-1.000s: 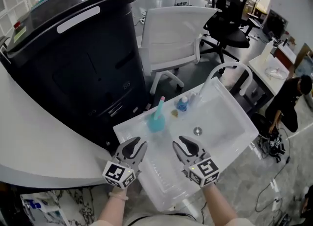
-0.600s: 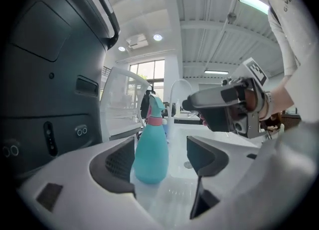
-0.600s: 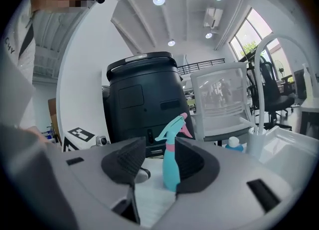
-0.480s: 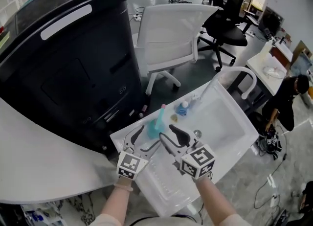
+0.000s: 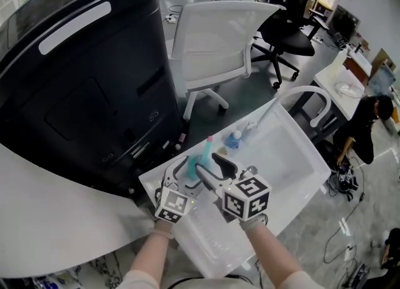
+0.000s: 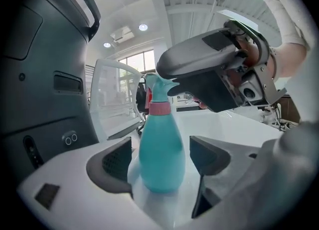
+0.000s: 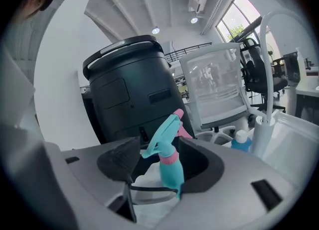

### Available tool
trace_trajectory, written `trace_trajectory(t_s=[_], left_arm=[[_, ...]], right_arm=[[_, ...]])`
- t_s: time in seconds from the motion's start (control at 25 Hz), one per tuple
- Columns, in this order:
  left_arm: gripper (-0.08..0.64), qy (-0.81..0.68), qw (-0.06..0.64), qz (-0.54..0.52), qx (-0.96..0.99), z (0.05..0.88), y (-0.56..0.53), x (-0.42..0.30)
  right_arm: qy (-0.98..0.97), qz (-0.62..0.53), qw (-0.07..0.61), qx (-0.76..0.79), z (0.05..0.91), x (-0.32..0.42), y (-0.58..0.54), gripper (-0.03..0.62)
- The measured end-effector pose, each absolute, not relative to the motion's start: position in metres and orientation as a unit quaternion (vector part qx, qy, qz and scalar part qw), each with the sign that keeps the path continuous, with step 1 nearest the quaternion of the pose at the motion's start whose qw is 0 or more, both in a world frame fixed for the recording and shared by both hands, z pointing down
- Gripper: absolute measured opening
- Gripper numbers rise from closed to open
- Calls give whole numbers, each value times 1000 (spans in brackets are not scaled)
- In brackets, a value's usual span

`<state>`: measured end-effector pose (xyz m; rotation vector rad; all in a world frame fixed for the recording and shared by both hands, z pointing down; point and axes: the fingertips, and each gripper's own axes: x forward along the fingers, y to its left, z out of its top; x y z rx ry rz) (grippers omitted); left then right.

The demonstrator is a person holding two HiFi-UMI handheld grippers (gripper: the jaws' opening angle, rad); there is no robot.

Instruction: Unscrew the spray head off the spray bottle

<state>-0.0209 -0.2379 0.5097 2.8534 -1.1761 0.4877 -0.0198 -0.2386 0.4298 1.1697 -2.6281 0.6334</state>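
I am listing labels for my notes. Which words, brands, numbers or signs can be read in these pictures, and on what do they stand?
No readable text.
Teal plastic spray bottle with a pink collar: no label shows.
White marker cubes on the left gripper and right gripper: black square patterns, no letters.
Small blue bottle: too small to read.

You see spray bottle (image 6: 160, 154) teal, collar (image 6: 160, 108) pink | spray head (image 7: 160, 137) teal, nozzle (image 7: 178, 115) pink | sink (image 5: 295, 149) white | bin (image 5: 81, 87) black | chair (image 5: 212, 44) white
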Motion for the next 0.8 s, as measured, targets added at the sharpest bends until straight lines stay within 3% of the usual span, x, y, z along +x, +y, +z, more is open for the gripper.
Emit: trace_trajectory(t_s=[0.32, 0.48, 0.6, 0.8], left_arm=[[353, -351, 1, 181, 919, 532, -246, -12], [353, -353, -20, 181, 918, 530, -251, -9], [353, -350, -46, 190, 916, 528, -253, -3], [347, -336, -53, 180, 923, 524, -255, 3]], right_arm=[[-886, 216, 118, 394, 438, -23, -237, 178], [-880, 218, 125, 403, 440, -22, -240, 184], [-875, 227, 132, 407, 443, -23, -244, 229], [-877, 220, 137, 405, 443, -18, -247, 201]])
